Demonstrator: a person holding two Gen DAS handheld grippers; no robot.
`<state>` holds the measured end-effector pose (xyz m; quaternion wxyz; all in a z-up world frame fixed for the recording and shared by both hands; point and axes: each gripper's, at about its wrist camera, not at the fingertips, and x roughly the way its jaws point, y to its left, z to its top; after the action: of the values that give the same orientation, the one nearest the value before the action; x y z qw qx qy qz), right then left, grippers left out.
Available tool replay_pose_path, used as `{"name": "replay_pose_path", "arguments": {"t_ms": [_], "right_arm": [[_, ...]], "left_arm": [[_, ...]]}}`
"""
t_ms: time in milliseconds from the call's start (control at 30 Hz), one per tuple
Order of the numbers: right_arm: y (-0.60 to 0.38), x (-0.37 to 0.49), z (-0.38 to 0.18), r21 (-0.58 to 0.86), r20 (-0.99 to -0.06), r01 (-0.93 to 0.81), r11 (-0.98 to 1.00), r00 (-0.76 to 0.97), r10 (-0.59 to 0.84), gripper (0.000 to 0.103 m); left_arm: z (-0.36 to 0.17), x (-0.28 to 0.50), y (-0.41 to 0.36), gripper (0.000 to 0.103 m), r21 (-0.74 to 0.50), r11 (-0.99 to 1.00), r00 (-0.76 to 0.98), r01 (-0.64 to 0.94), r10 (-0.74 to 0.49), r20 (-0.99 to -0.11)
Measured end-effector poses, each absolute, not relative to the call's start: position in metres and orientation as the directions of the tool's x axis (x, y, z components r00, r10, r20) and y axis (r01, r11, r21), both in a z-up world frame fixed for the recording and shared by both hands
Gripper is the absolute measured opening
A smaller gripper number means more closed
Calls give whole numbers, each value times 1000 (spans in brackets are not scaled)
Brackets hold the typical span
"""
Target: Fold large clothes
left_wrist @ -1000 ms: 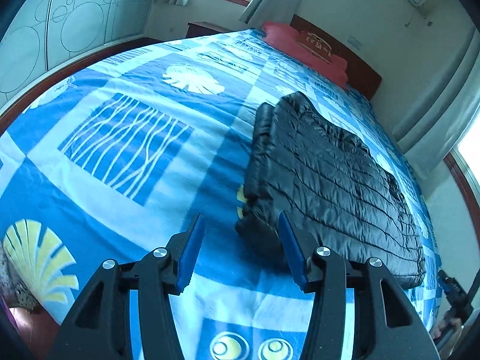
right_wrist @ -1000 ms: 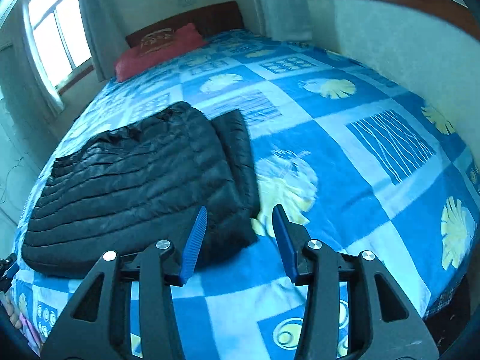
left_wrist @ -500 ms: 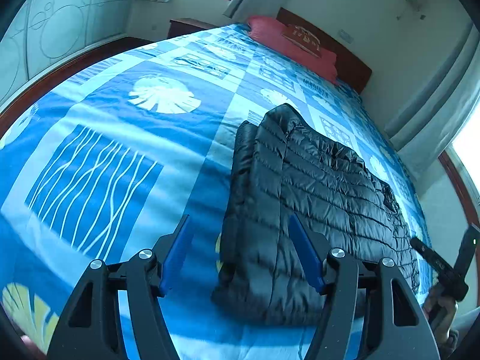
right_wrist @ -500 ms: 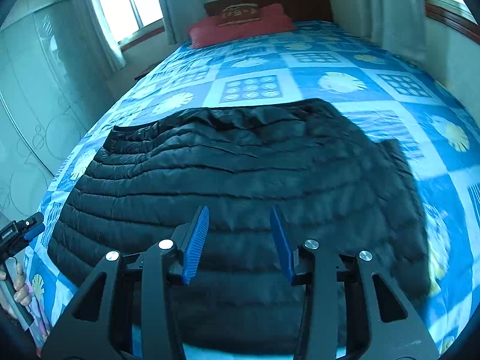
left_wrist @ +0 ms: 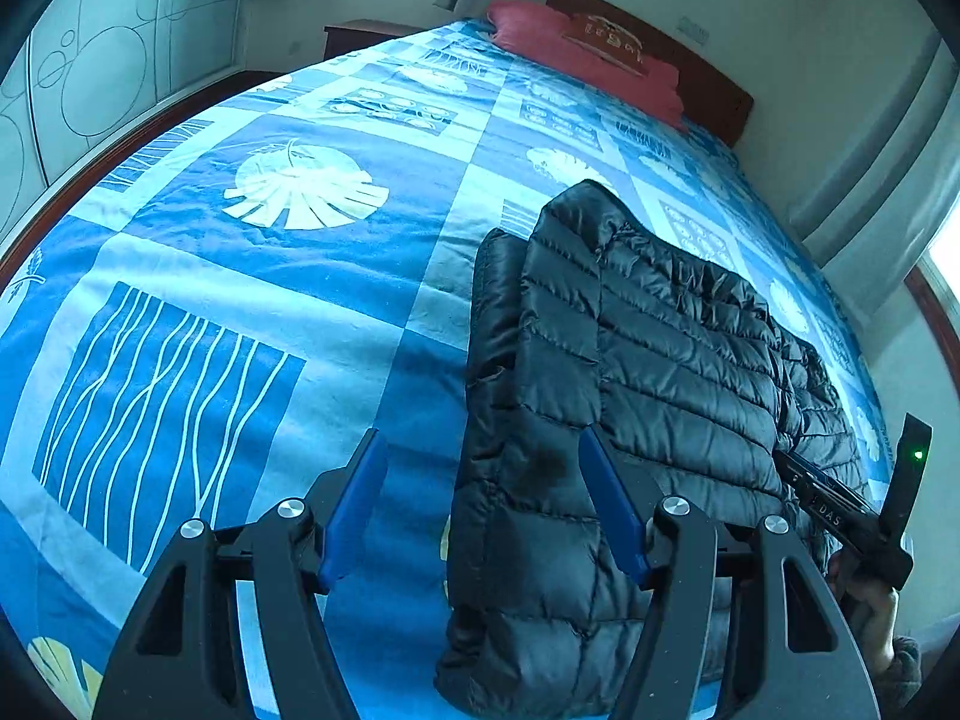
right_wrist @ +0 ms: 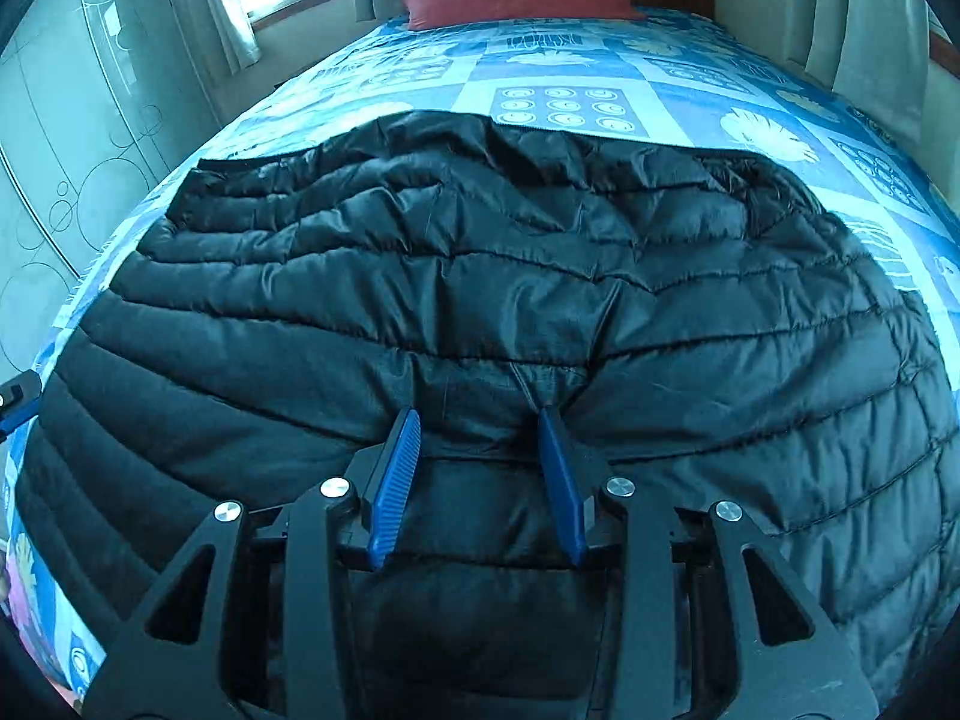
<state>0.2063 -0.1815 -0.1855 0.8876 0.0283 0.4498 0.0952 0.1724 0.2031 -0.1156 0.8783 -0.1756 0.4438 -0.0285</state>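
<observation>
A black quilted puffer jacket [left_wrist: 648,372] lies folded lengthwise on the blue patterned bed [left_wrist: 288,312]. My left gripper [left_wrist: 480,456] is open, low over the jacket's near left corner, with its right finger over the fabric and its left finger over the bedspread. In the right wrist view the jacket [right_wrist: 480,276] fills the frame. My right gripper [right_wrist: 477,426] is open, its fingertips pressed into the jacket near its front edge, with fabric puckered between them. The right gripper also shows at the far right of the left wrist view [left_wrist: 840,510].
A red pillow [left_wrist: 588,54] and a dark wooden headboard [left_wrist: 714,96] are at the bed's far end. A wardrobe with circle patterns [left_wrist: 102,66] stands to the left. Curtains [left_wrist: 888,180] and a window are on the right. A nightstand [left_wrist: 360,36] stands beside the bed.
My right gripper has swung from the jacket's corner over to its middle and come down onto the fabric. My left gripper has moved forward and lower over the jacket's near left corner.
</observation>
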Motion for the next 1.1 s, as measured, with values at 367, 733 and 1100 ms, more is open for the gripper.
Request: {"name": "replay_pose_path", "arguments": {"t_ms": [367, 733, 1100], "right_arm": [[-182, 205, -191, 132, -786, -142, 981, 588, 191, 41], [-180, 204, -192, 122, -783, -142, 982, 595, 183, 41], [-176, 201, -193, 111, -776, -136, 984, 607, 172, 41]], "left_arm": [[-122, 206, 200, 65, -337, 937, 565, -94, -229, -793], [-154, 239, 183, 79, -248, 968, 461, -49, -198, -865], [-170, 247, 179, 47, -373, 927, 404, 32, -353, -844]]}}
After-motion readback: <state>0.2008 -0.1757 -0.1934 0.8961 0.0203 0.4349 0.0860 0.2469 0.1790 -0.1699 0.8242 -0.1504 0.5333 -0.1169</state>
